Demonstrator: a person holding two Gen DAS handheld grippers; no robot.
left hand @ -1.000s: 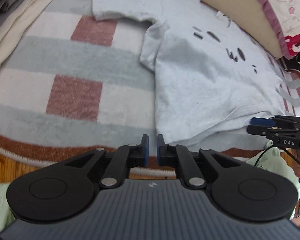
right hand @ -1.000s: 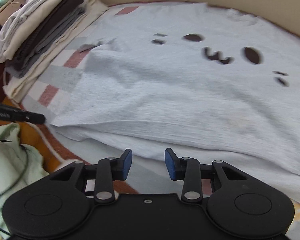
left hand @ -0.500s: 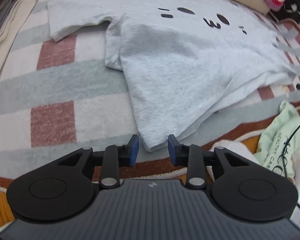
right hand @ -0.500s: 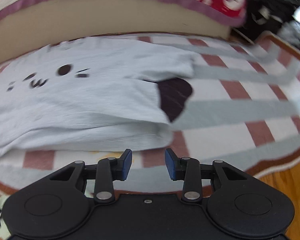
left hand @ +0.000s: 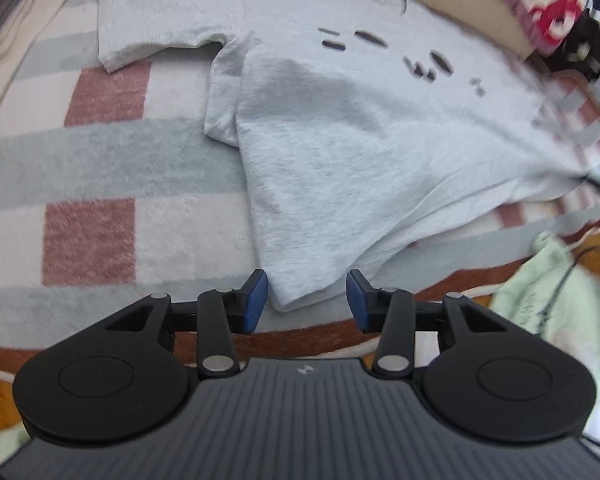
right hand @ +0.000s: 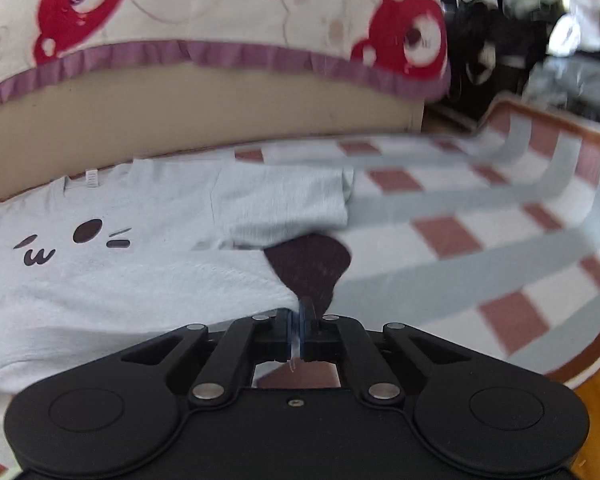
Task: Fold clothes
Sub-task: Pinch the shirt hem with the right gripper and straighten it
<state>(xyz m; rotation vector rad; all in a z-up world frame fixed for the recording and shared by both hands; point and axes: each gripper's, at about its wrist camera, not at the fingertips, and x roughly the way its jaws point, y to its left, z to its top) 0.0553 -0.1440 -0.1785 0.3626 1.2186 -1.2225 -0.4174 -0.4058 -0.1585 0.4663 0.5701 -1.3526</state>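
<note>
A light grey T-shirt with a dark cat-face print lies spread on a checked rug. In the left wrist view my left gripper is open, its blue pads on either side of the shirt's near bottom corner. In the right wrist view the same T-shirt lies with its sleeve spread to the right, and a dark patch shows at its right hem corner. My right gripper is shut on the shirt's hem corner there, with a thin edge of fabric between the pads.
A bed side with a red bear-print cover borders the rug at the back. A pale green garment with a black cable lies on the wood floor at the right. Dark clutter sits at the back right.
My left gripper opened wider and came up to the shirt's bottom corner. My right gripper swung to the shirt's right side, moved in and shut on the hem corner.
</note>
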